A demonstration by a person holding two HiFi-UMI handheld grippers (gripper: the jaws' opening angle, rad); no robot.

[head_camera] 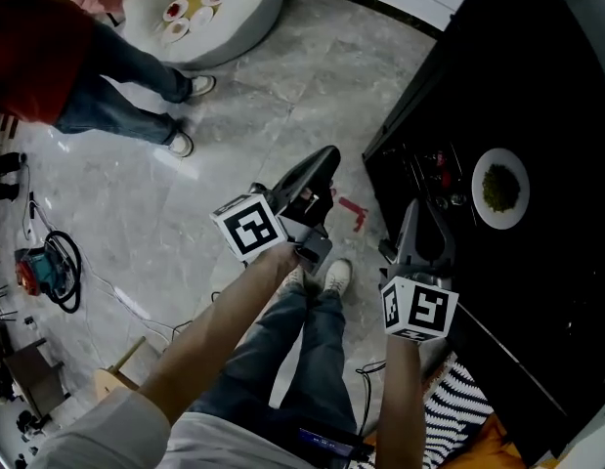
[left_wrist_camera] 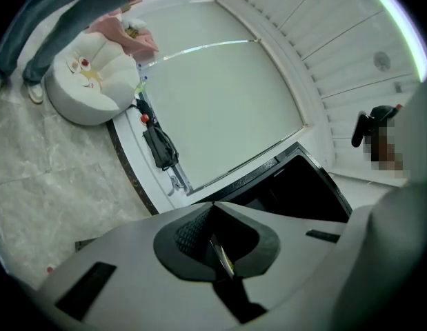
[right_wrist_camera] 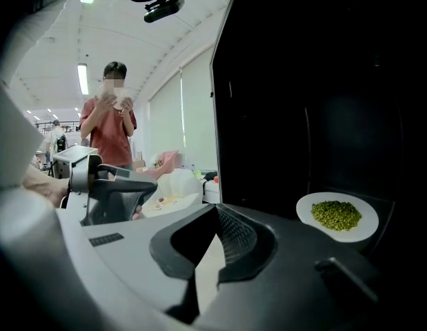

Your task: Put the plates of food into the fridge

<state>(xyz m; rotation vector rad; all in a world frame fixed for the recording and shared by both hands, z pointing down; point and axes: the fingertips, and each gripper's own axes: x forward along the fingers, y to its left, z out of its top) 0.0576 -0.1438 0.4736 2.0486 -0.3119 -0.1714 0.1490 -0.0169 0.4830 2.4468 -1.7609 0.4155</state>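
Plate of green food [head_camera: 499, 189] sits on a dark shelf inside the black unit [head_camera: 537, 86] at your right. In the right gripper view it lies flat and upright, just right of your right gripper [right_wrist_camera: 214, 211] and not touching it. That gripper's fingers are pressed together at the tips with nothing between them. Your left gripper [left_wrist_camera: 213, 209] is the same: jaws closed on each other and empty. It points out over the grey marble floor [head_camera: 282, 96], well apart from the plate. Beyond it, a person in a red top [right_wrist_camera: 108, 126] stands near a white round cushion [head_camera: 209, 13].
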